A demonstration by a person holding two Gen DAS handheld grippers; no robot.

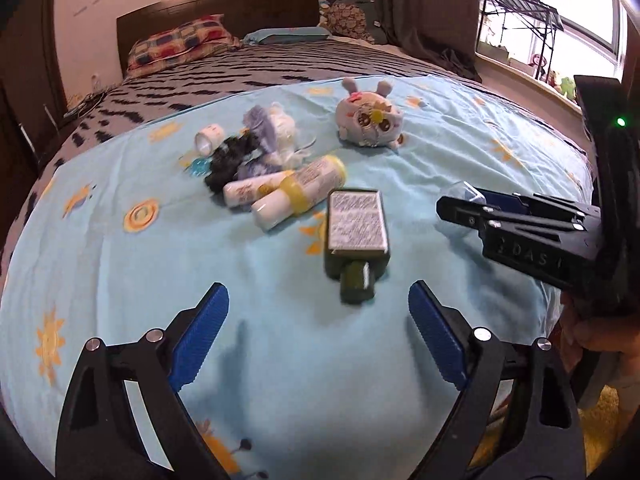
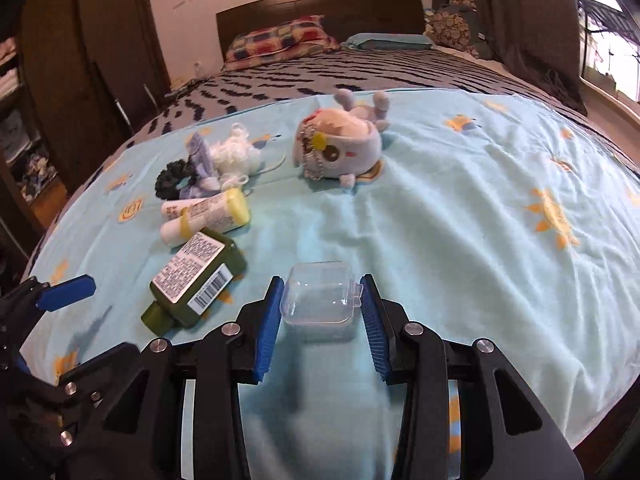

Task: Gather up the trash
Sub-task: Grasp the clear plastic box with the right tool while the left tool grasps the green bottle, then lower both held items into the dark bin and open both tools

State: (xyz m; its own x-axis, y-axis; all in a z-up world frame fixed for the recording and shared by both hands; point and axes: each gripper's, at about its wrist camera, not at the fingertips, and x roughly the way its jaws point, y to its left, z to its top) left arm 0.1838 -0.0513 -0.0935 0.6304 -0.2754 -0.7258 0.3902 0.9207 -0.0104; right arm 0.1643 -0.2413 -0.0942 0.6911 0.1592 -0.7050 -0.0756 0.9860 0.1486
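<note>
A clear plastic box [image 2: 320,298] lies on the light blue sheet [image 2: 460,240], and my right gripper [image 2: 322,300] is shut on it, its blue pads against both sides. The left wrist view shows that right gripper [image 1: 460,204] at the right edge with the clear box [image 1: 464,194] at its tips. A dark green bottle [image 1: 358,232] with a white label lies flat, cap toward me. My left gripper [image 1: 318,290] stands open just short of the cap, holding nothing. Two white tubes with yellow caps [image 1: 296,188] lie beyond the green bottle [image 2: 200,276].
A grey plush toy [image 1: 370,120] sits further back. A black scrunchie [image 1: 230,160], purple and white fabric [image 1: 272,128] and a small white roll [image 1: 208,138] are heaped left of it. Pillows [image 1: 180,42] and a dark headboard [image 1: 216,4] lie beyond; a wire rack [image 1: 516,28] stands by the window.
</note>
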